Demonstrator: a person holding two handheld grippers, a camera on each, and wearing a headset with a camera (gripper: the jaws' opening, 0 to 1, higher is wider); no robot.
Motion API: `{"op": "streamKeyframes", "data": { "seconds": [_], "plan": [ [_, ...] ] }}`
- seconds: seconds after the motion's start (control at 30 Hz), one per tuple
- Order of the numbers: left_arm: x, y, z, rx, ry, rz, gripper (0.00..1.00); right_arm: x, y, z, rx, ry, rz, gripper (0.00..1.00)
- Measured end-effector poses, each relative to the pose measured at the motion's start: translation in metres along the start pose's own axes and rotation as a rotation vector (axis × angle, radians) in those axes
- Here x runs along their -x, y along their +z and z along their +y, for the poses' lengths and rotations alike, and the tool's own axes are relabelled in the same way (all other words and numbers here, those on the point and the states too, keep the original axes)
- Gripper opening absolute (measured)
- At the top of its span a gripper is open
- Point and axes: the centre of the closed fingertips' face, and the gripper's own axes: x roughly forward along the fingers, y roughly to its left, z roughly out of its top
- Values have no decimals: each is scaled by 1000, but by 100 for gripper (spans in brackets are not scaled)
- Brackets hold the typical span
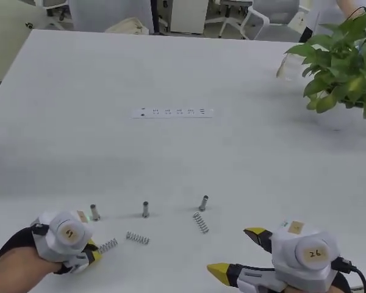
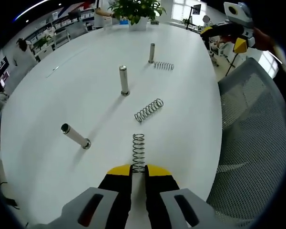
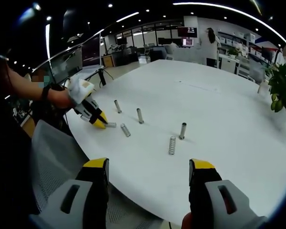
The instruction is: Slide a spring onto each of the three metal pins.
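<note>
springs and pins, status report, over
Left gripper shut on nearest spring. Right gripper open, holding nothing. Three pins bare, two other springs lying loose. Nothing blocking.

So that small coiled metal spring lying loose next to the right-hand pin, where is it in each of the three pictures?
Head view: the small coiled metal spring lies low in the centre, just below the right-hand upright metal pin.
Left gripper view: near the top, just right of the farthest pin.
Right gripper view: mid-picture, just left of the nearest pin.
Shared landmark: that pin beside it.
</note>
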Motion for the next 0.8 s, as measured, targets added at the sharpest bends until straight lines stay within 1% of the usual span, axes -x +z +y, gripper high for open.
{"op": "streamKeyframes", "data": {
  "seconds": [0.23,0.33,0.5,0.63,0.7,0.8],
  "plan": [
    [11,0,-8,-3,16,-22,2,-4,-1,4,12,23,10,67],
    [17,1,-11,6,20,-37,2,-7,1,7,19,37,12,67],
    [24,2,-13,3,36,-52,2,-11,2,11,32,56,17,67],
    [34,10,-15,-5,55,-75,2,-15,2,16,40,76,22,66],
    [37,11,-15,-8,63,-78,2,-16,3,17,44,80,22,66],
    [40,14,-19,-2,69,-92,2,-20,3,19,47,91,24,66]
  ]
}}
